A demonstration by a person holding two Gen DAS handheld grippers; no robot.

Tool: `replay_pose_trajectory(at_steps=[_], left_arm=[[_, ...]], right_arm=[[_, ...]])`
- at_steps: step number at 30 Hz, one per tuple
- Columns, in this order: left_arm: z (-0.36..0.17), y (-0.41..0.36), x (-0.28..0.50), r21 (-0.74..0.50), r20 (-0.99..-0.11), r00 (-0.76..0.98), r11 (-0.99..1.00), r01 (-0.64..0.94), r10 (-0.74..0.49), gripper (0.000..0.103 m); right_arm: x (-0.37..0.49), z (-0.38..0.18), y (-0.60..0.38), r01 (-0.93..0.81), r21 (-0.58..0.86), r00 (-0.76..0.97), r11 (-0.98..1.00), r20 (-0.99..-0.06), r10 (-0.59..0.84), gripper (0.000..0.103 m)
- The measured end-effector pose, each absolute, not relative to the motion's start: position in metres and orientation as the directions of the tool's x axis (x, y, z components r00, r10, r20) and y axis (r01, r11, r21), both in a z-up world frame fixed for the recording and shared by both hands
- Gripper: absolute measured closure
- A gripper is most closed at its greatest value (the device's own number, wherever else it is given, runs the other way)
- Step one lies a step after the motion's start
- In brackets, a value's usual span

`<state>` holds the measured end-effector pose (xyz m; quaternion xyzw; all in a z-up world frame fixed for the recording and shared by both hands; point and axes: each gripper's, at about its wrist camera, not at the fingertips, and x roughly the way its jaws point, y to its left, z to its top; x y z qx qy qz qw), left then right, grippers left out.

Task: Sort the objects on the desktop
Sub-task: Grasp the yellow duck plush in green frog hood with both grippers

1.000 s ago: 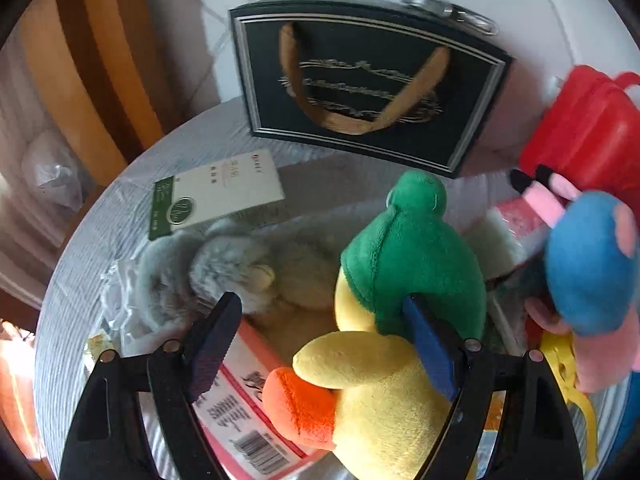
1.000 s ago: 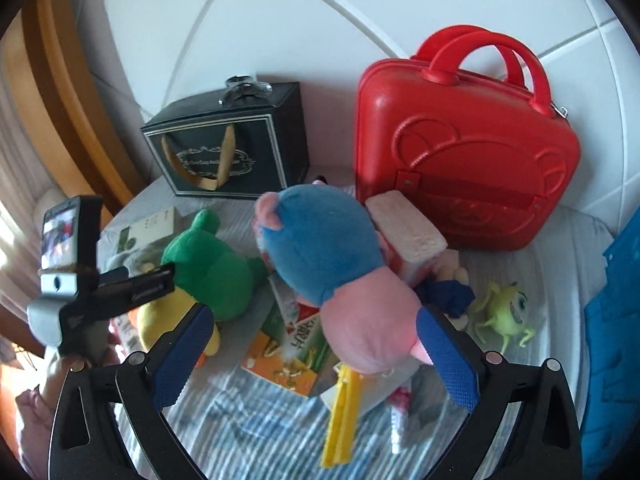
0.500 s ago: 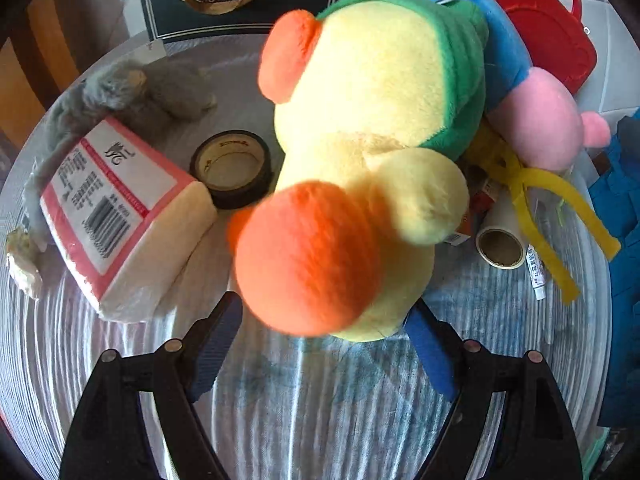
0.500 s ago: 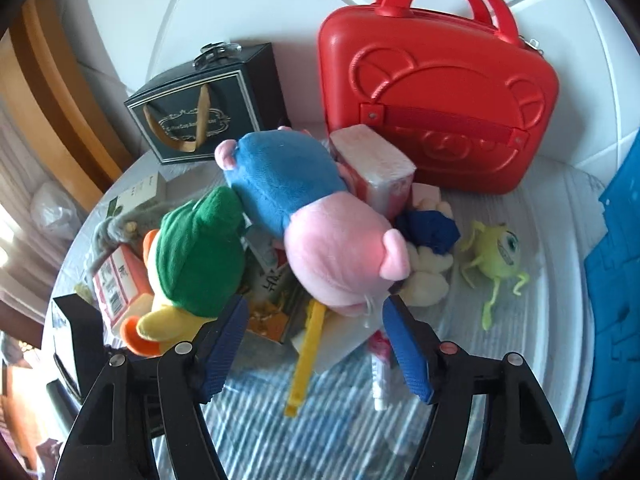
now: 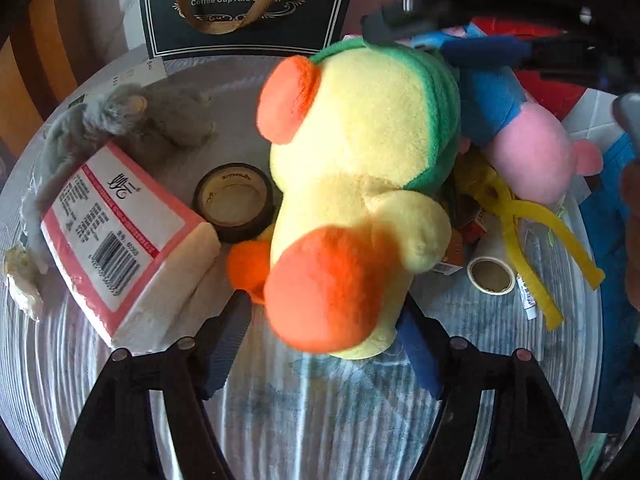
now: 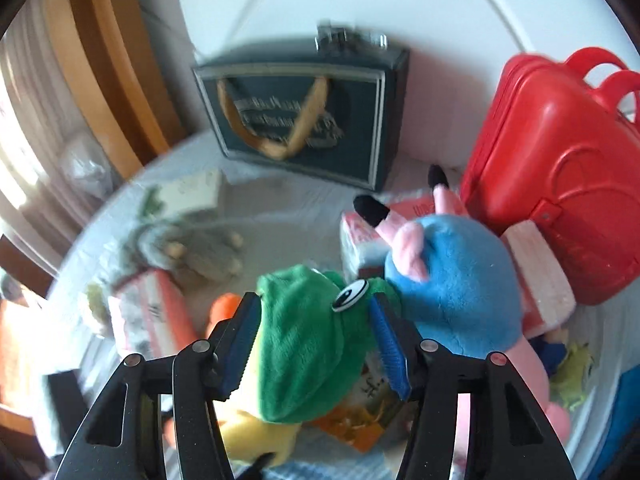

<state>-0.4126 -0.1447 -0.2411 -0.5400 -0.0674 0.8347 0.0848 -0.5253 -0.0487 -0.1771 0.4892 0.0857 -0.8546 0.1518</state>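
Observation:
A yellow duck plush (image 5: 360,184) with a green hood and orange feet lies on the round table. My left gripper (image 5: 324,344) is shut on its lower body, the pads (image 5: 224,344) pressing its sides. My right gripper (image 6: 314,344) has closed on the duck's green hood (image 6: 304,344). A blue and pink pig plush (image 6: 456,296) lies right beside the duck; it also shows in the left wrist view (image 5: 516,136).
A red case (image 6: 560,208) and a dark gift bag (image 5: 244,4) stand at the back. A tissue pack (image 5: 116,240), grey plush (image 5: 132,124), tape roll (image 5: 234,200), white roll (image 5: 490,274) and yellow strap (image 5: 532,232) lie around the duck.
My right gripper moved left from the pig plush and closed on the duck's green hood. My left gripper keeps its hold on the duck, which barely moved.

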Motion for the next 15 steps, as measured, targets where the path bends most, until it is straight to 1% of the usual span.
replay_pose_trajectory(at_steps=[1,2,4,6,8,11,12,15], left_arm=[[-0.242,-0.150,-0.412,-0.196,-0.893,-0.398,-0.978,-0.074,0.209,0.030],[-0.244,-0.159,-0.411,-0.196,-0.897,-0.388,-0.978,-0.076,0.210,0.029],[-0.247,-0.168,-0.411,-0.207,-0.902,-0.370,-0.975,-0.081,0.222,0.029],[-0.249,-0.170,-0.408,-0.182,-0.909,-0.364,-0.979,-0.090,0.203,0.029],[-0.249,-0.165,-0.402,-0.114,-0.917,-0.372,-0.988,-0.108,0.146,0.029],[-0.250,-0.161,-0.397,0.022,-0.925,-0.380,-0.995,-0.093,0.015,0.029],[-0.247,-0.166,-0.394,0.016,-0.925,-0.379,-0.995,-0.095,0.022,0.029],[-0.224,-0.179,-0.383,-0.076,-0.903,-0.418,-0.995,-0.061,0.094,0.029]], right_arm=[[-0.528,-0.191,-0.047,0.335,-0.032,-0.439,-0.942,-0.890,-0.126,0.048],[-0.524,-0.195,-0.041,0.324,-0.031,-0.433,-0.945,-0.894,-0.119,0.048],[-0.509,-0.197,-0.021,0.290,0.022,-0.410,-0.957,-0.900,-0.145,0.048],[-0.490,-0.200,-0.004,0.269,0.072,-0.379,-0.960,-0.909,-0.175,0.048],[-0.470,-0.206,0.013,0.241,0.116,-0.346,-0.964,-0.917,-0.197,0.048],[-0.447,-0.225,0.017,0.253,0.125,-0.282,-0.959,-0.939,-0.197,0.047],[-0.440,-0.230,0.020,0.250,0.151,-0.282,-0.956,-0.933,-0.221,0.047],[-0.435,-0.230,0.020,0.244,0.152,-0.317,-0.958,-0.921,-0.227,0.048]])
